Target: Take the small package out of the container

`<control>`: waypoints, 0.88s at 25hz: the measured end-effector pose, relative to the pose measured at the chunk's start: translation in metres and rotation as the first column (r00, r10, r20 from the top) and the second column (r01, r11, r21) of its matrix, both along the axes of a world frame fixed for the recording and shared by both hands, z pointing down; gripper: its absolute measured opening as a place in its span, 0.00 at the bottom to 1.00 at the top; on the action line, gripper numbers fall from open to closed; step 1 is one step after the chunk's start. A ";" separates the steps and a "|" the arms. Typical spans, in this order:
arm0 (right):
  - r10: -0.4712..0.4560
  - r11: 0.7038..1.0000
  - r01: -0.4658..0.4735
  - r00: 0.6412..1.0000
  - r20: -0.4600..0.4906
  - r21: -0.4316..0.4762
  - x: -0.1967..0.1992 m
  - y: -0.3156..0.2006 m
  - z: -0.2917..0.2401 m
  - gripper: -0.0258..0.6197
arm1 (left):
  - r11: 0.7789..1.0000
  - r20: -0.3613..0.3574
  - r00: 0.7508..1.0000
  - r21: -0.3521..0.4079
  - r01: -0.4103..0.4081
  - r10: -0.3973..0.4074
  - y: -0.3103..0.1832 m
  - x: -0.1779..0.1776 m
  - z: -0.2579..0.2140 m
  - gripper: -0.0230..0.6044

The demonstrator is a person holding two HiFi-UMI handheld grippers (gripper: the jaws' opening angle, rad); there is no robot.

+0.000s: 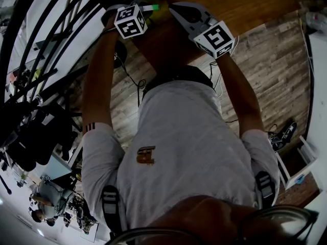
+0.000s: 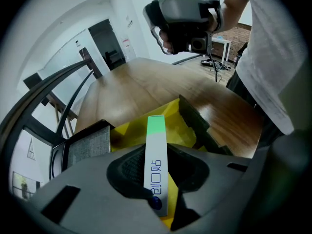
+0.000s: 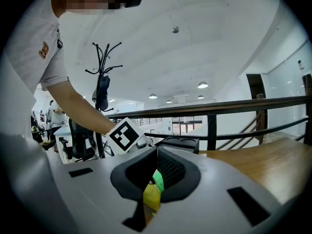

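While the left gripper [image 2: 155, 177] clamps the small package [image 2: 156, 150] (long axis along jaws, green end outward), right gripper [image 3: 157, 155] sits closed.

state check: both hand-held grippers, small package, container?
left hand-held gripper: shut on the small package.
right hand-held gripper: jaws together, empty, in the air.
small package: clamped, green end pointing toward the container.
container: open, yellow lining showing, on the table.

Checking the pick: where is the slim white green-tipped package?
Left gripper view, centre: the slim white green-tipped package sits in the jaws of the left tool, over the yellow container.
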State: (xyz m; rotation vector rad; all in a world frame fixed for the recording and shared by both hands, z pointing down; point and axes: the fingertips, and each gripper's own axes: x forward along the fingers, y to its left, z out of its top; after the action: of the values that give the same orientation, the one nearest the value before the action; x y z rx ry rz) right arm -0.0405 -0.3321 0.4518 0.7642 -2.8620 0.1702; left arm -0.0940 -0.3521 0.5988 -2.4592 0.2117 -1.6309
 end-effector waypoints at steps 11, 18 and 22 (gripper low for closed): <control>-0.003 1.000 0.002 1.000 0.010 0.009 0.006 0.002 -0.008 0.09 | 0.995 -0.158 0.984 0.047 0.093 -0.084 0.003 0.013 -0.038 0.21; -0.010 0.999 0.009 1.000 0.030 0.031 0.007 0.001 -0.022 0.09 | 0.976 -0.315 0.934 0.079 0.203 -0.169 0.003 0.020 -0.072 0.21; -0.017 0.998 0.015 0.999 0.041 0.053 0.008 0.001 -0.035 0.09 | 0.957 -0.422 0.882 0.093 0.274 -0.211 0.004 0.023 -0.100 0.21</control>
State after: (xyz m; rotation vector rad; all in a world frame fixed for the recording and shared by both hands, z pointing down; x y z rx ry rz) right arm -0.0326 -0.3312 0.4166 0.7556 -2.9220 0.1106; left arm -0.0707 -0.3483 0.4984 -2.7099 0.7028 -1.0990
